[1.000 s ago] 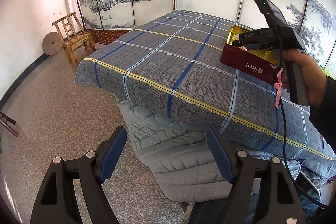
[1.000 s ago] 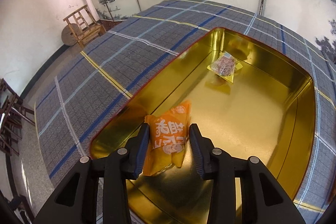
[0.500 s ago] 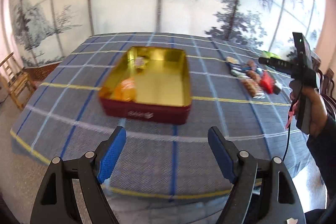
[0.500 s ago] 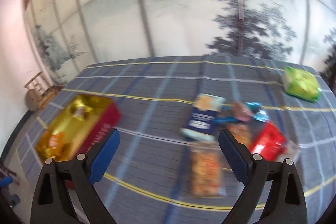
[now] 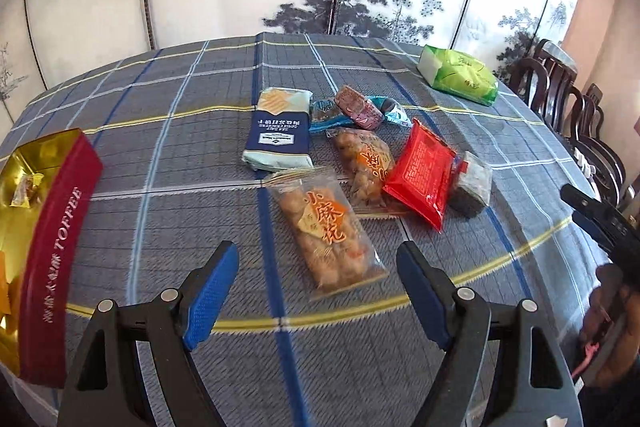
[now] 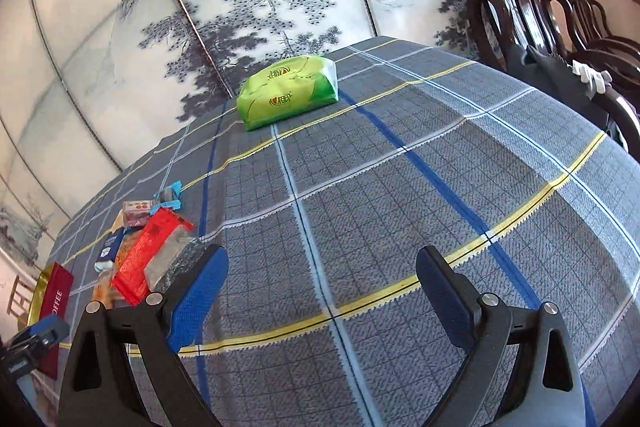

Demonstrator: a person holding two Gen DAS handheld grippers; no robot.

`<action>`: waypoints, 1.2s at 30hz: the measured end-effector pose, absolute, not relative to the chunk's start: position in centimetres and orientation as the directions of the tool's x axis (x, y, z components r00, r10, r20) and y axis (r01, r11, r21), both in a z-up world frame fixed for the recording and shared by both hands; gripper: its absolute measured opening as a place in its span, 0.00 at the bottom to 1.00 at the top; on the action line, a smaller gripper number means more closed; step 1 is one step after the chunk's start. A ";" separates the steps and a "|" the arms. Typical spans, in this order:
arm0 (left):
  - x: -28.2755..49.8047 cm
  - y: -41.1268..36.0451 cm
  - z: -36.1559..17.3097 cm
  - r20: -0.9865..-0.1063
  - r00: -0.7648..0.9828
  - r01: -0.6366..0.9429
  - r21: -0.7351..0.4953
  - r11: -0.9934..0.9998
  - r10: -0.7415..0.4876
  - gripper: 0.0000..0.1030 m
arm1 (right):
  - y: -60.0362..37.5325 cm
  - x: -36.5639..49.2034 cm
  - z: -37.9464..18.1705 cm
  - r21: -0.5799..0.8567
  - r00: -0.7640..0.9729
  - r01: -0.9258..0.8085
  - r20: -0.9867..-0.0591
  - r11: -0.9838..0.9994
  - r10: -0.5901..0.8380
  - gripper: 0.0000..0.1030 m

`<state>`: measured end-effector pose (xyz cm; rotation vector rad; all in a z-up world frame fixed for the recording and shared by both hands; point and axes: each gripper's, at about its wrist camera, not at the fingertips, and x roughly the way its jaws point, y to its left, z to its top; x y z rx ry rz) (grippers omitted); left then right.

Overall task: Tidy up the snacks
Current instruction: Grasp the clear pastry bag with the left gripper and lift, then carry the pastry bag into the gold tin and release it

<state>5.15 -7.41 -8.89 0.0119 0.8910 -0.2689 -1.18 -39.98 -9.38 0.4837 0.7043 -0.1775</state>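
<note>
Several snack packets lie clustered on the plaid tablecloth (image 5: 168, 227), well apart from the red toffee tin (image 5: 56, 239) at the left edge. The left gripper (image 5: 316, 291) hangs over the cloth with its jaws spread and nothing between them, nearest the clear pack of fried twists (image 5: 326, 231). The right gripper (image 6: 322, 291) has just been opening and stands wide and empty over bare cloth, with the green pack (image 6: 288, 91) far ahead and the red packet (image 6: 150, 255) off to its left. To take the twists cleanly, I would line the jaws across the pack's narrow width, come down at its middle and close gently, since the crinkly film may slip and its contents could crush
</note>
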 end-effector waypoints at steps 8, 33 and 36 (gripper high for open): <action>7.1 -9.1 -11.0 -0.813 0.562 0.212 -0.040 0.976 -0.155 0.32 | -42.0 -1.7 -10.8 0.505 0.775 0.295 -0.623 0.811 0.106 0.92; 5.2 0.7 3.0 -0.600 0.797 0.146 0.081 0.986 -0.069 0.32 | -42.0 -1.6 -11.1 0.539 0.777 0.274 -0.612 0.797 0.146 0.92; 5.4 3.9 3.7 -0.595 0.803 0.111 0.091 0.990 -0.035 0.32 | -42.1 -1.6 -11.1 0.538 0.777 0.276 -0.612 0.797 0.144 0.92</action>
